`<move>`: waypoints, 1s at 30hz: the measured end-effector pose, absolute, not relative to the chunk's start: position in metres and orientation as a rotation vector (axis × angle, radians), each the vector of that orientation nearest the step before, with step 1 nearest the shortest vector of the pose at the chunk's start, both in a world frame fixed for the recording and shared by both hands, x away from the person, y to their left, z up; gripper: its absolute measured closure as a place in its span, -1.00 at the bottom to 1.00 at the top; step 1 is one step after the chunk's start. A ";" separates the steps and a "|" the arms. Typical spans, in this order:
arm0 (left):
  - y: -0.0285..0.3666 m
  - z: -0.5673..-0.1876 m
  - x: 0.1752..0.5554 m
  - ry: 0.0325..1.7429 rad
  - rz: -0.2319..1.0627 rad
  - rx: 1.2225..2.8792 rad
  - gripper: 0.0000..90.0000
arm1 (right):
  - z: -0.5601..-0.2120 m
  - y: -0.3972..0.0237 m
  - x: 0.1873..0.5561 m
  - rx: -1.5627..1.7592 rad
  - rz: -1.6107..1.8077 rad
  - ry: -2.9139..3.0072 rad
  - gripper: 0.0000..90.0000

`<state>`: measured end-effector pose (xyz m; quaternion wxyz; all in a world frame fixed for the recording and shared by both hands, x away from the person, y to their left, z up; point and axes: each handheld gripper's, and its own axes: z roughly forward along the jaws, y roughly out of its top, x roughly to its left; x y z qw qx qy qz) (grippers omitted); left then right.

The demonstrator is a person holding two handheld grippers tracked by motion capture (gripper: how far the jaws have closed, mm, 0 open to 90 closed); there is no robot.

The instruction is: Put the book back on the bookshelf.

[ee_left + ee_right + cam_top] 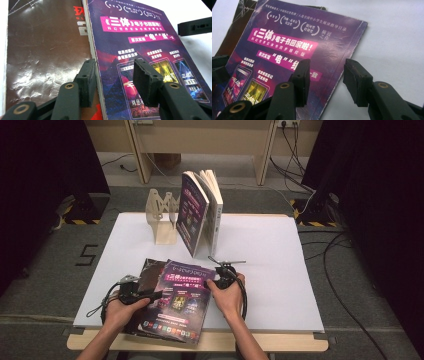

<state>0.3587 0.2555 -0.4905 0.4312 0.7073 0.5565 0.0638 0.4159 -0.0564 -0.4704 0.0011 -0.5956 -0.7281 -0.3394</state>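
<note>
Your left claw point(113, 80) and right claw point(325, 81) both gape open, each straddling an edge of the purple book point(182, 300) without pinching it.

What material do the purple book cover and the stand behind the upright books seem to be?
Purple book cover: glossy coated paper, probably; it shows sheen and fine creases. Stand: pale flat panels with cut-outs, likely thin plywood, though it is too small to be sure.

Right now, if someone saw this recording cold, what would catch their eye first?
Probably the purple book lying flat at the table's near edge on top of a dark brown one, with the left gripper and right gripper straddling its two side edges, jaws open. Next, the two books standing upright mid-table beside a wooden bookend.
</note>
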 end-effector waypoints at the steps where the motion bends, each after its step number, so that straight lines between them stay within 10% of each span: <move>1: 0.255 -0.490 0.359 1.385 0.161 1.767 0.18 | -0.471 -0.056 0.416 -1.868 -1.058 -2.287 0.24; 30: 0.251 -0.489 0.354 1.357 0.180 1.830 0.31 | -0.474 -0.063 0.460 -1.980 -1.148 -2.181 0.13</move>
